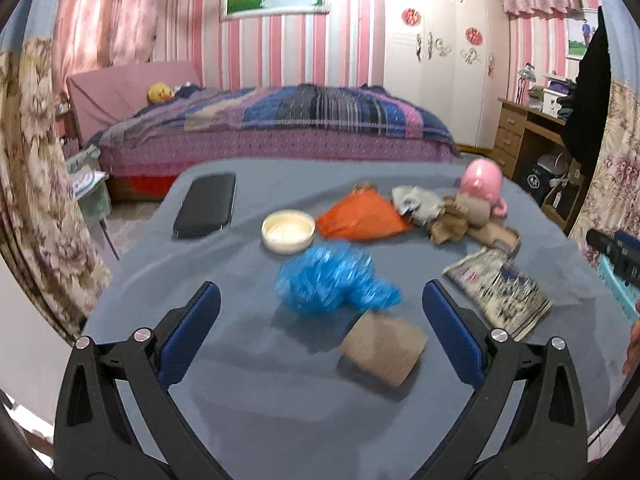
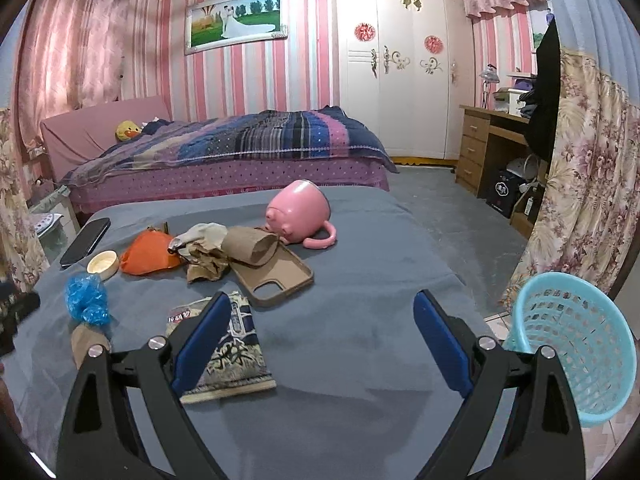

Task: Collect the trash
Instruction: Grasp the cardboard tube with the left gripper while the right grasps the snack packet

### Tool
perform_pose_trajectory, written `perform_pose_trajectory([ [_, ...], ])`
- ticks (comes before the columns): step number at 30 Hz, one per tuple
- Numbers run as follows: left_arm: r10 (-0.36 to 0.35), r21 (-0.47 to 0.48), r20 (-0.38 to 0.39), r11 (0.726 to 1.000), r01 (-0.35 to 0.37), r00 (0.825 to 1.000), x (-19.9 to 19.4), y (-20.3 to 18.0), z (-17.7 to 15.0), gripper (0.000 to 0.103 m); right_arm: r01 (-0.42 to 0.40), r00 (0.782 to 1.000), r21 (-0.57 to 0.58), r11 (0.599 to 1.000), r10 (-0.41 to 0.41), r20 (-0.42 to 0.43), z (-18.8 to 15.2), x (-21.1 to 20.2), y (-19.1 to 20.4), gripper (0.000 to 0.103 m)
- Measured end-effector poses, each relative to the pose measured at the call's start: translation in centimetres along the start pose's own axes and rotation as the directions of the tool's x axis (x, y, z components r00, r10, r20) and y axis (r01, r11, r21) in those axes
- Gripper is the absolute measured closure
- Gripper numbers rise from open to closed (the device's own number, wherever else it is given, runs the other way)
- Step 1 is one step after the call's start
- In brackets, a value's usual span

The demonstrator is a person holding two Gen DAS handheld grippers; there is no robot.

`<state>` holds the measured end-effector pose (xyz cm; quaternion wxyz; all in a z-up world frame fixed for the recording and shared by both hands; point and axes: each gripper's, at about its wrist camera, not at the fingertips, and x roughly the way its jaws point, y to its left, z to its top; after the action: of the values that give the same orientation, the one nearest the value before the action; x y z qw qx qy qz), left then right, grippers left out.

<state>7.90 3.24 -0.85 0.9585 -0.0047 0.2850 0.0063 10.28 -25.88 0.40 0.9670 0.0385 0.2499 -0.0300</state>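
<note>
- The right gripper (image 2: 320,344) hangs over the grey worktop (image 2: 360,300), fingers (image 2: 204,340) spread wide and empty.
- A printed packet (image 2: 236,364) lies under the left finger.
- A blue basket (image 2: 576,344) sits off the near right edge.
- A pink mug (image 2: 298,212) lies tipped farther back.

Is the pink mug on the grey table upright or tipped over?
Tipped over. In the right wrist view the pink mug lies on its side on the grey table, its handle resting on the cloth and its base facing up and away.
</note>
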Motion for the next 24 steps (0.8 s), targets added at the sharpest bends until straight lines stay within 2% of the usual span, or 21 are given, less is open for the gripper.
perform_pose_trajectory([
  [4, -0.021, -0.003, -0.056, 1.0, 0.021, 0.998, 1.2, 0.5, -1.6, 0.005, 0.012, 1.0, -0.02, 1.0, -0.012, -0.008, -1.3, 0.6, -0.3, 0.009],
  [9, -0.11, -0.024, -0.132, 0.994, 0.107, 0.985, 3.1, -0.7, -2.7, 0.005, -0.001, 0.999, 0.014, 1.0, 0.002, -0.041, -1.5, 1.5, -1.4, 0.009],
  [13, -0.11, 0.06, -0.192, 0.991, 0.123, 0.975, 4.8, -2.8, -3.3, 0.006, 0.015, 0.999, -0.009, 1.0, -0.015, -0.043, -1.3, 2.1, -1.6, 0.009],
  [16, -0.148, 0.067, -0.224, 0.984, 0.167, 0.963, 5.7, -3.2, -3.2, 0.007, 0.007, 0.999, 0.004, 1.0, -0.007, -0.044, -1.1, 2.3, -1.9, 0.009],
  [17, -0.162, 0.063, -0.229, 0.981, 0.181, 0.96, 5.8, -3.2, -3.0, 0.01, 0.002, 0.999, 0.013, 1.0, -0.001, -0.054, -1.1, 2.6, -2.0, 0.009],
  [19, -0.197, 0.057, -0.257, 0.974, 0.219, 0.946, 6.4, -3.3, -3.0, 0.028, -0.008, 0.997, 0.023, 1.0, 0.01, -0.076, -1.1, 3.3, -2.0, 0.009],
  [20, -0.204, 0.057, -0.269, 0.972, 0.226, 0.941, 6.7, -3.4, -3.0, 0.041, -0.01, 0.996, 0.023, 1.0, 0.012, -0.084, -1.2, 3.5, -2.0, 0.009],
  [24, -0.206, 0.068, -0.244, 0.971, 0.229, 0.948, 5.8, -3.6, -3.3, 0.046, -0.027, 0.994, 0.017, 0.999, 0.028, -0.103, -1.4, 4.0, -1.5, 0.009],
])
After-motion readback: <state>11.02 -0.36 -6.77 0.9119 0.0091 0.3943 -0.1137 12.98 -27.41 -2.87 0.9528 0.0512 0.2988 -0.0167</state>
